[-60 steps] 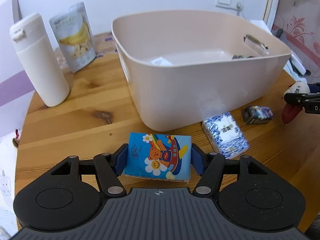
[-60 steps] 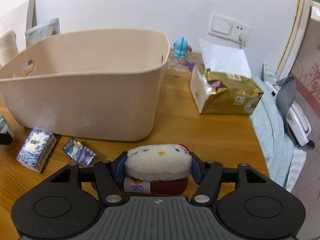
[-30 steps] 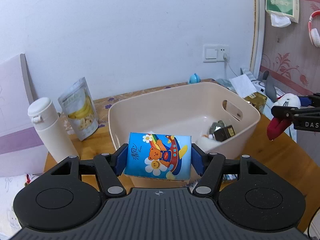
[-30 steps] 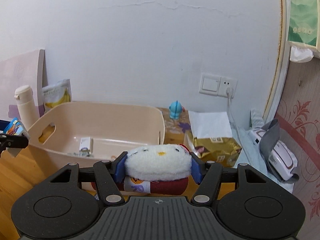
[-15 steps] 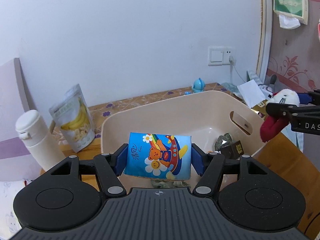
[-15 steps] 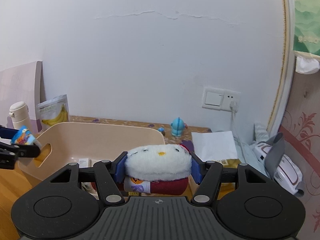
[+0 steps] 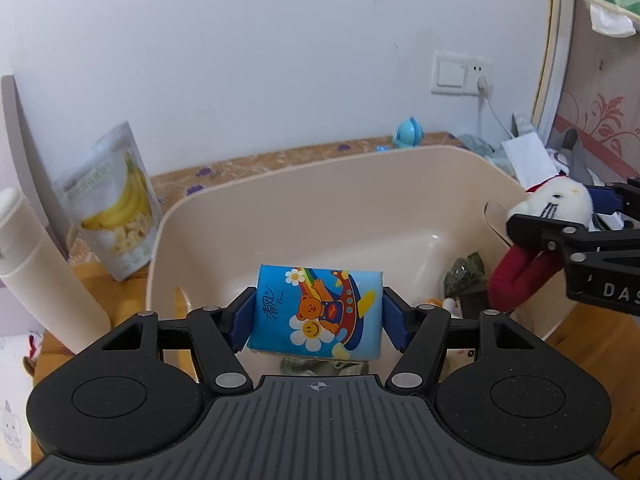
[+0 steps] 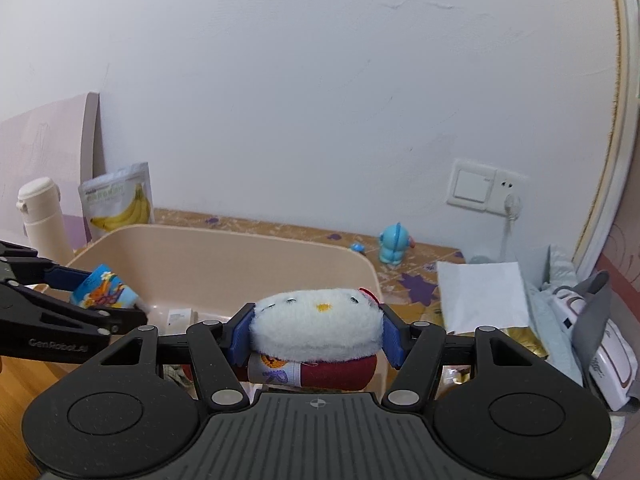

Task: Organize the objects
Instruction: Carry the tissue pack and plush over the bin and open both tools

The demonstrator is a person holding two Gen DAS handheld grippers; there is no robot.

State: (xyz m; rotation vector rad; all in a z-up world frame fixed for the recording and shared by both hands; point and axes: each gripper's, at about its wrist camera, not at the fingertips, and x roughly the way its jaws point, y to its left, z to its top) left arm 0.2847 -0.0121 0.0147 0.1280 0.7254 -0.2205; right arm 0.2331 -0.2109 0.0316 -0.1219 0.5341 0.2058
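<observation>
Within the last second both loads came from in front of the beige bin to above it. The left hand-held gripper was closed on the blue tissue pack, the right hand-held gripper on the white plush toy. Probably both were ready for release inside.
</observation>
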